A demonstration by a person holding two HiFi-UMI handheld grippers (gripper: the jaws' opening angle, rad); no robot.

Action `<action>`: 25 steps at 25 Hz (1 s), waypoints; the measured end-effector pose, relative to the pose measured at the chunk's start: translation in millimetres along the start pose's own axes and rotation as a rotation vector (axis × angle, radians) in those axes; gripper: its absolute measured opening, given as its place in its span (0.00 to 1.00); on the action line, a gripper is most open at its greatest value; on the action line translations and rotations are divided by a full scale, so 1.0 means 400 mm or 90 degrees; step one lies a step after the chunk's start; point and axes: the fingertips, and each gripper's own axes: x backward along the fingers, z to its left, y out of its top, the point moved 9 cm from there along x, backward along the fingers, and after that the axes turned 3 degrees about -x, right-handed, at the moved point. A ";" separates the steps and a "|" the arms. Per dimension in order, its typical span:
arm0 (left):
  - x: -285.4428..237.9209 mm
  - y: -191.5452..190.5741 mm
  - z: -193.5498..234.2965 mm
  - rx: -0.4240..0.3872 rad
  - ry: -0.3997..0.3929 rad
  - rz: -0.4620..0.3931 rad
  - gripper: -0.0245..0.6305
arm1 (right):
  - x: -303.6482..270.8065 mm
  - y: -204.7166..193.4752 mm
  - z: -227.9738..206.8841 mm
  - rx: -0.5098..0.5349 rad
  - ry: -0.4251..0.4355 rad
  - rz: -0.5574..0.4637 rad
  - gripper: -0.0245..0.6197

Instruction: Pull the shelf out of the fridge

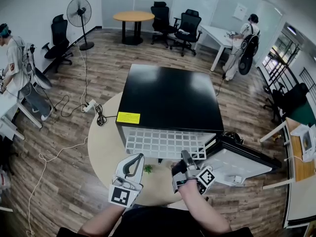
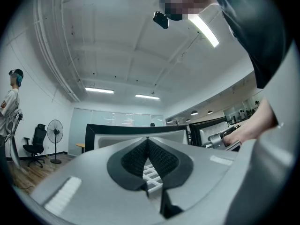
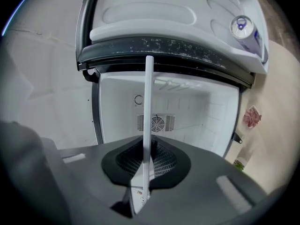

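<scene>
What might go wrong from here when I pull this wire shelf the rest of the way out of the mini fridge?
1. The wire shelf already overhangs the mini fridge; once clear, it may tip, since the right gripper pinches only its thin edge.
2. If it drops, it could hit the small green plant on the round table beneath.

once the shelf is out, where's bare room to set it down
Bare: the glossy black fridge top, behind its yellow sticker, and the round beige table left of the fridge. Crowded: the front, where the white wire shelf sticks out; the open fridge door blocks the right.
</scene>
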 end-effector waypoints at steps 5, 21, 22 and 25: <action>-0.002 0.000 -0.007 -0.005 -0.011 -0.004 0.04 | 0.044 -0.021 0.000 0.005 -0.006 0.007 0.09; 0.030 -0.003 -0.031 0.008 -0.028 -0.009 0.04 | 0.201 -0.054 0.052 0.255 -0.095 0.039 0.10; 0.031 -0.006 -0.034 0.007 -0.031 -0.010 0.04 | 0.201 -0.059 0.060 0.272 -0.063 0.044 0.10; 0.027 -0.007 -0.043 0.009 -0.040 -0.012 0.04 | 0.183 -0.062 0.098 0.348 0.057 0.055 0.09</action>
